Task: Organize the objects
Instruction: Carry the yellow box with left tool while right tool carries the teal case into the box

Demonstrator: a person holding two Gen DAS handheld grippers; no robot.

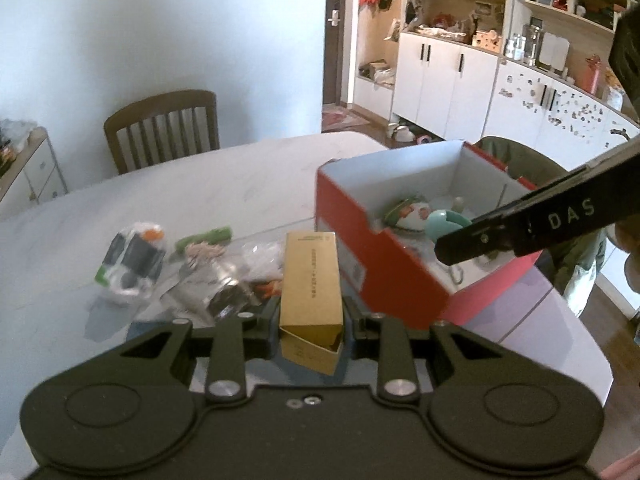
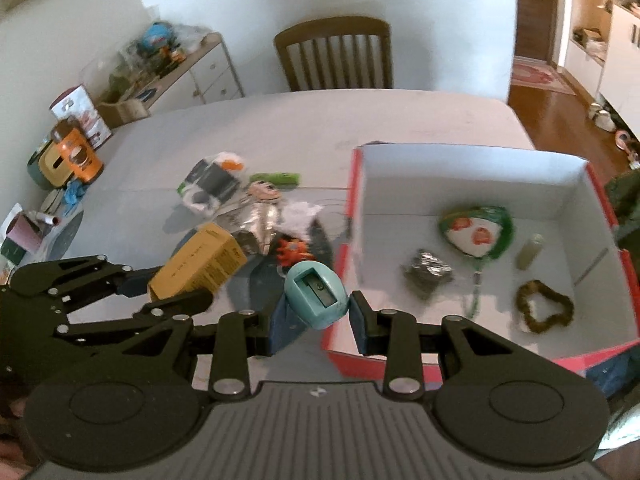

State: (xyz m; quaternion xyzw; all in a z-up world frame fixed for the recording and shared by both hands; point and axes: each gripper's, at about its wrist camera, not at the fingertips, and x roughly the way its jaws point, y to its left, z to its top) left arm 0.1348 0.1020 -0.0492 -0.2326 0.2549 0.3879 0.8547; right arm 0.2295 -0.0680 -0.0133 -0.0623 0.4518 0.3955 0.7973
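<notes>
My left gripper (image 1: 311,316) is shut on a yellow carton (image 1: 311,280), held above the table just left of the red shoebox (image 1: 352,216). In the right wrist view my right gripper (image 2: 316,316) is shut on a teal pencil sharpener (image 2: 316,294) over the near left corner of the shoebox (image 2: 460,176). Inside the box lie a green-rimmed fan (image 2: 476,234), a small bottle (image 2: 530,250), a brown scrunchie (image 2: 544,306) and a foil wad (image 2: 428,272). The yellow carton (image 2: 198,264) and the left gripper (image 2: 168,290) show at the left.
A pile of plastic bags (image 2: 212,188), a green item (image 2: 276,178) and an orange toy (image 2: 294,250) lies on the white table (image 2: 280,128) left of the box. A wooden chair (image 2: 336,56) stands at the far edge. Jars and tins (image 2: 68,156) crowd the table's left end.
</notes>
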